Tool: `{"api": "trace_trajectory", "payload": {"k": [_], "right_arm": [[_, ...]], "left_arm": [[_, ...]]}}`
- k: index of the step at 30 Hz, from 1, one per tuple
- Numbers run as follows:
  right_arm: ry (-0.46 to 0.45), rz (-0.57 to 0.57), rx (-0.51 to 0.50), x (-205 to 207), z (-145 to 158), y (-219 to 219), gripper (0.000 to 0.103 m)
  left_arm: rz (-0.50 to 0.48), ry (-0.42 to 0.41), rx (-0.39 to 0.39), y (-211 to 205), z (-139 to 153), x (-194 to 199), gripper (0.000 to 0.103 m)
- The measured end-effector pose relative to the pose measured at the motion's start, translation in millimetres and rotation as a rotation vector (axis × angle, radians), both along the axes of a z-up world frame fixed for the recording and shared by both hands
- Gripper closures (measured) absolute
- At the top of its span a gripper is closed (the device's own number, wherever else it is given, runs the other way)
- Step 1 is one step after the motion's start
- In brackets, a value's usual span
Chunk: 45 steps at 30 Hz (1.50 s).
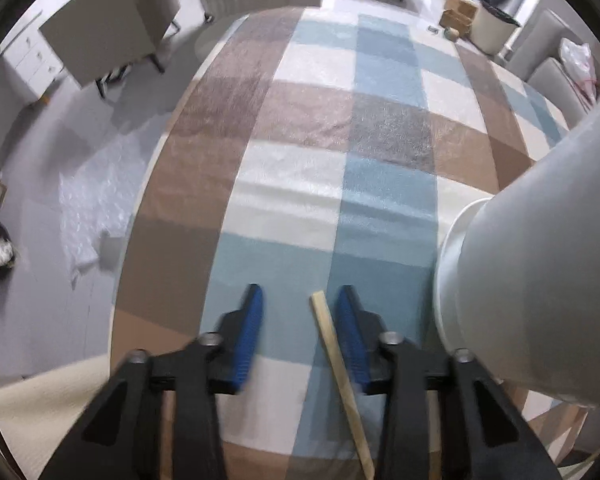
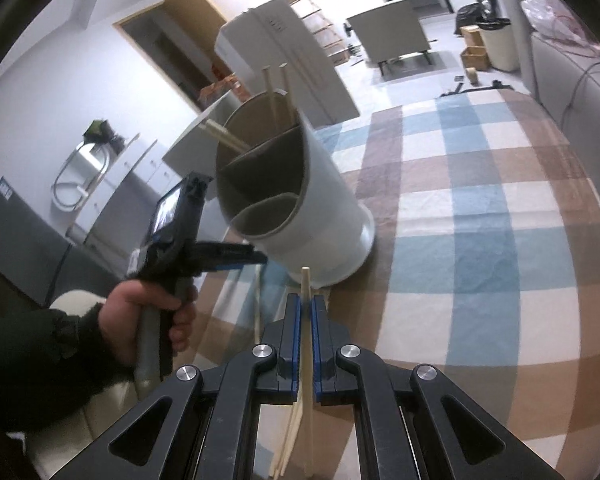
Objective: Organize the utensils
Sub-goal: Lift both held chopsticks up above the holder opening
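Pinched between the blue pads of the right gripper (image 2: pixel 306 300), closest to the lens: one pale wooden held chopstick (image 2: pixel 306 280). Pads pressed almost together on its shaft. Long axis in line with the fingers, blunt tip poking out past the fingertips and aimed at the foot of the utensil holder (image 2: pixel 328 200).

Just under that gripper's body, on the near side of the holder: a few more spare chopsticks (image 2: pixel 285 452), lengthwise the same way, mostly hidden, resting place unclear.

Left of the holder, gripped by a hand (image 2: pixel 139 320) in a dark sleeve: the left gripper (image 1: pixel 300 292), angled steeply down, tips close to the holder's lower wall. Fingers spread, not clamping. Between them a second loose chopstick (image 1: pixel 332 344), leaning along the inner face of the finger nearer the holder, clear of the other finger. Long axis roughly along the fingers, squared end forward, other end running back below the gripper body. Cannot tell whether that lower end touches anything.

Holder itself: white, round, wider at the base, standing on the checked tablecloth (image 1: pixel 300 120) of brown, blue and cream squares. Mouth split into compartments by curved dividers. In the compartments farthest from the right gripper: stored chopsticks (image 2: pixel 275 92), two upright and sticking above the rim, two more slanted out over the left rim. Nearest compartment seemingly without contents.
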State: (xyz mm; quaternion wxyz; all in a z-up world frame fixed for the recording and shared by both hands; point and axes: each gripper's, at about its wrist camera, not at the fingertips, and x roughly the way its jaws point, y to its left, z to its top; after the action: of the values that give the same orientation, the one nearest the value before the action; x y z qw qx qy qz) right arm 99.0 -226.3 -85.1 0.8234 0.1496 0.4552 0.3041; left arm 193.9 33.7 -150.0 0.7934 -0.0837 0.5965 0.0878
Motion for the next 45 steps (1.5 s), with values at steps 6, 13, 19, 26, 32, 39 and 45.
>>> {"api": "trace_trajectory", "payload": {"k": [6,13,19,26,32,39,45], "right_arm": [[-0.019,-0.043,-0.006,0,4,-6,0.099],[-0.087,-0.083,-0.013,-13,18,-4,0.099],[-0.132,-0.108,0.016,-22,32,-1,0.099],[-0.19,-0.133,0.039,-31,51,1,0.099],[-0.256,-0.152,0.054,-33,75,4,0.099],[-0.311,-0.172,0.075,-26,104,7,0.099],[-0.382,-0.179,0.083,-13,138,12,0.099]], "left_arm": [[0.018,-0.023,-0.051,6,2,-4,0.101],[0.049,-0.17,-0.114,11,47,-19,0.101],[-0.007,-0.278,-0.172,3,86,-41,0.101],[-0.082,-0.336,-0.189,-2,114,-55,0.102],[-0.13,-0.387,-0.21,-3,139,-68,0.102],[-0.168,-0.465,-0.245,-4,176,-73,0.102],[-0.193,-0.536,-0.274,-3,216,-73,0.102]]}}
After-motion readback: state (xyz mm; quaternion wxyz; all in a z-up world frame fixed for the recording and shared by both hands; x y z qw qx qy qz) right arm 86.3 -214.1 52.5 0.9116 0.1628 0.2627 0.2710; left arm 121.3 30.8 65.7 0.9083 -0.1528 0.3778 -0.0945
